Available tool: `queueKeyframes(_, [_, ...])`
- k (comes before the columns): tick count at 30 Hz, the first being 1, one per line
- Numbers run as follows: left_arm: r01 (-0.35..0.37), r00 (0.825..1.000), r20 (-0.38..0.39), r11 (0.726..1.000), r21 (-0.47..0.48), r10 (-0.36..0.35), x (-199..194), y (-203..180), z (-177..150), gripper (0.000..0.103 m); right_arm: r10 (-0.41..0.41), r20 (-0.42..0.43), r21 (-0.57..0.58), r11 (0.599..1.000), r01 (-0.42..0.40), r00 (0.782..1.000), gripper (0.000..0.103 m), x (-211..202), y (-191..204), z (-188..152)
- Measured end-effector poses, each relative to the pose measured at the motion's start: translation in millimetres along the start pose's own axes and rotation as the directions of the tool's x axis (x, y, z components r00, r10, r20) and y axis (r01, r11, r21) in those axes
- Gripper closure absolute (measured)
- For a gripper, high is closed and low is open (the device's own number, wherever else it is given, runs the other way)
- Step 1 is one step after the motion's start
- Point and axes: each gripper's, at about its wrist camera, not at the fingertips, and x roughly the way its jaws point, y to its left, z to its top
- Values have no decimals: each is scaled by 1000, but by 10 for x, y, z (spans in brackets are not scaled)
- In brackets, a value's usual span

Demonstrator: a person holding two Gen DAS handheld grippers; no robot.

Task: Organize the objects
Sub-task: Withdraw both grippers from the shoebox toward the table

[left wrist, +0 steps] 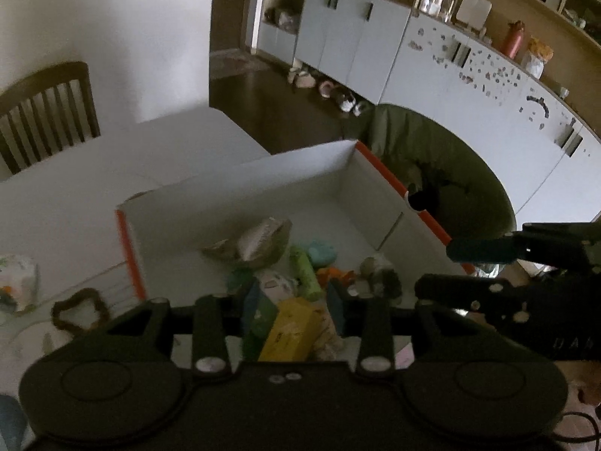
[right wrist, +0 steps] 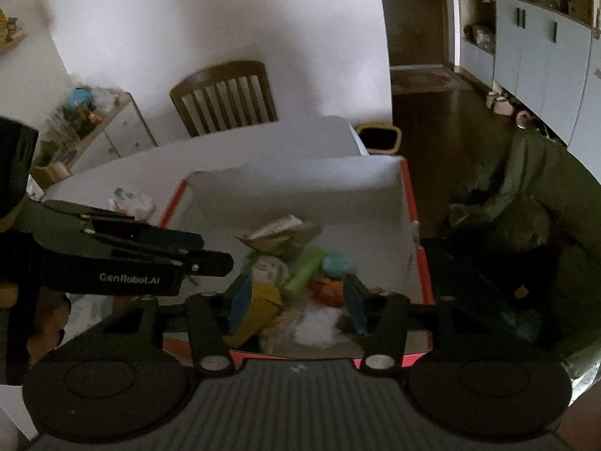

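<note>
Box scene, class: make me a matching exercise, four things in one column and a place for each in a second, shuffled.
Things:
1. yellow carton
2. brown ring
3. chair
4. olive cloth

Places:
A. on the table, left of the box
B. beyond the box's orange right edge
C. inside the box, at its near end
D. behind the table, against the white wall

Pairs: 1-C, 2-A, 3-D, 4-B
</note>
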Motion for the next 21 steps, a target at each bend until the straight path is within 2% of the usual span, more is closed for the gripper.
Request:
queueKeyframes(2, [5, 1000, 18, 1000, -7, -5, -116, 53, -53, 62, 11, 14, -3, 1000, -11, 1000, 50, -50, 101, 6])
queueKeyframes(4, [3, 999, 38, 1000, -13, -2, -239, 119, -105, 52, 23, 25, -6, 1000, -23, 999, 48, -89, 215, 10])
queueKeyframes(8, [-2, 998, 70, 1000, -13, 3, -484, 274, -210, 50, 51, 37, -28, 998, -50, 998, 47, -133, 499, 16])
queueKeyframes(11, [-10, 997, 80, 1000, -27, 13, -625, 431, -282, 43, 53, 45, -57, 997, -50, 998, 46, -128, 751, 6])
queueKeyframes(13, [-16, 996, 87, 999, -36, 19, -719, 557, -343, 40, 68, 46, -61, 996, -65, 997, 39, -110, 895, 1])
queueKeyframes(17, [-30, 995, 96, 998, -51, 35, -854, 790, -446, 38, 91, 48, -72, 994, -88, 995, 38, -57, 1192, -19])
queueKeyframes(21, [-47, 993, 107, 997, -58, 53, -983, 1021, -531, 28, 104, 46, -76, 992, -101, 993, 33, 8, 1453, -26])
